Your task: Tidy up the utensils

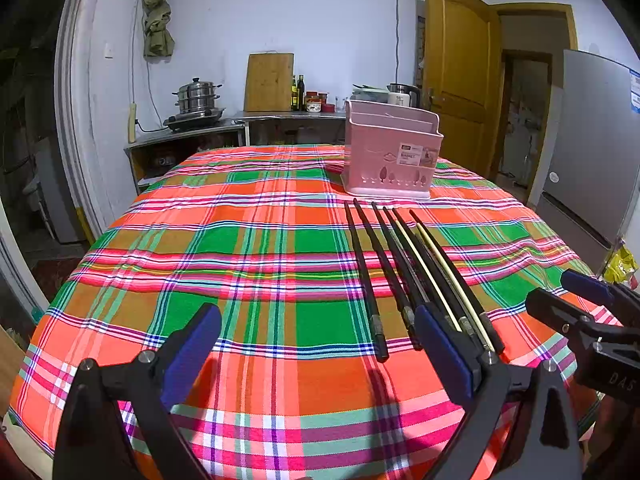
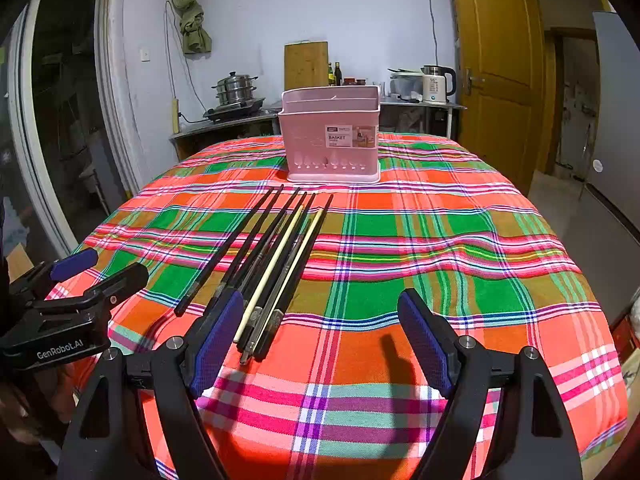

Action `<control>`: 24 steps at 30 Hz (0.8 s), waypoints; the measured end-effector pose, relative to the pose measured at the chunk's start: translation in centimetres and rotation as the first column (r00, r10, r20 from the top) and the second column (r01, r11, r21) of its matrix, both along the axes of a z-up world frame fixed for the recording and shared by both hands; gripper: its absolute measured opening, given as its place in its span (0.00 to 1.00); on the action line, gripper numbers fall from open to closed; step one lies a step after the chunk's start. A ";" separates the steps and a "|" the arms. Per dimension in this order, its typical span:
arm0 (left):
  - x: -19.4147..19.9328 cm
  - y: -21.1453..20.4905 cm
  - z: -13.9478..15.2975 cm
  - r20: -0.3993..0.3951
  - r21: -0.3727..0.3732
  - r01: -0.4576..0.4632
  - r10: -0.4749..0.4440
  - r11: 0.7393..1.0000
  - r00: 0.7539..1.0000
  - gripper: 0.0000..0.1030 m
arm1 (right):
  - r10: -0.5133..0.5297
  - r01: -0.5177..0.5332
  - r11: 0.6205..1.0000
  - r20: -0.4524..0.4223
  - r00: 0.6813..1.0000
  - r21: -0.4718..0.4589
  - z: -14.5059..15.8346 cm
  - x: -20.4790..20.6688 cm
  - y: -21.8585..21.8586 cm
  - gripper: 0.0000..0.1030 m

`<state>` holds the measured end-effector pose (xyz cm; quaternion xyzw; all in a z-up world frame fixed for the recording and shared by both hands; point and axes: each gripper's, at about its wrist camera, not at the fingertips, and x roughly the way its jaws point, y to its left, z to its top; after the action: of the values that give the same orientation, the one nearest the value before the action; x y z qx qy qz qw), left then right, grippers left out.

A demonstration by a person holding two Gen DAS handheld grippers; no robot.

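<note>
Beside right gripper [image 2: 324,336]; chopsticks [image 2: 276,256].

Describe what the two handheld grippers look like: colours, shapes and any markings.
Both are black plastic. The left gripper and right gripper each have two angular arms with triangular cutouts and silver bolts, ending in jaws faced with textured blue pads. Seen from the side, the left gripper's body reads "GenRobot.AI" in white, and the right's shows letters like "DAS". No cables or sleeves show.

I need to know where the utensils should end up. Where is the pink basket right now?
The pink basket stands upright at the table's far side, just beyond the tips of the chopsticks; right of centre in the left wrist view.
</note>
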<state>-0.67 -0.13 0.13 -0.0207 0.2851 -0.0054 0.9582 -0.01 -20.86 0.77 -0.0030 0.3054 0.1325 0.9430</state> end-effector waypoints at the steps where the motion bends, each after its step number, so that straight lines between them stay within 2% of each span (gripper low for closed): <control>1: 0.0 0.0 0.0 0.000 0.000 0.000 0.000 1.000 1.000 0.96 | 0.000 0.000 1.000 0.000 1.000 0.000 0.0 0.0 0.0 0.77; 24: 0.4 -0.1 0.0 -0.007 0.000 0.012 -0.012 1.000 1.000 0.96 | -0.001 0.001 1.000 0.002 1.000 -0.002 0.0 0.0 0.0 0.77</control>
<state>-0.27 -0.19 0.14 -0.0190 0.2887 -0.0113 0.9572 0.04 -20.91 0.80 -0.0040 0.3048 0.1317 0.9433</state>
